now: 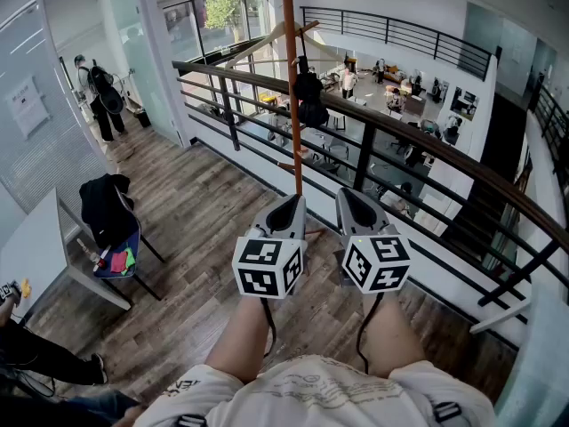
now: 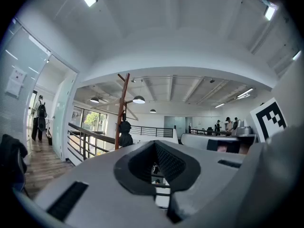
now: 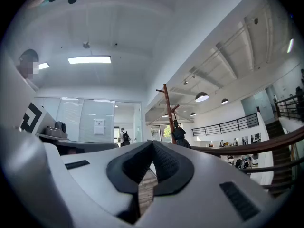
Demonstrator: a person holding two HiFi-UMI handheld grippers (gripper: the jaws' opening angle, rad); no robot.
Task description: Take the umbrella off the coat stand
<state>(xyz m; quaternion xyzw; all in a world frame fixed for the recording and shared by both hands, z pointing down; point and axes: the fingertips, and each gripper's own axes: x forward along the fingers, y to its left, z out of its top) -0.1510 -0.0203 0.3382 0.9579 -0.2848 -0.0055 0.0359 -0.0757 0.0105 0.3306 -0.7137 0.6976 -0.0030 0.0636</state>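
railing just behind coat stand; umbrella hangs on stand's rt side.

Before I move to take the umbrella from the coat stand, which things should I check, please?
1. Umbrella hangs on the coat stand: ok.
2. Left hand-held gripper empty: ok.
3. Right hand-held gripper empty: ok.
4. Jaws apart for grasping: not ok, both pairs together.
5. Grippers at the umbrella: not ok, both well short of it.
6. How it is hooked on: cannot tell.
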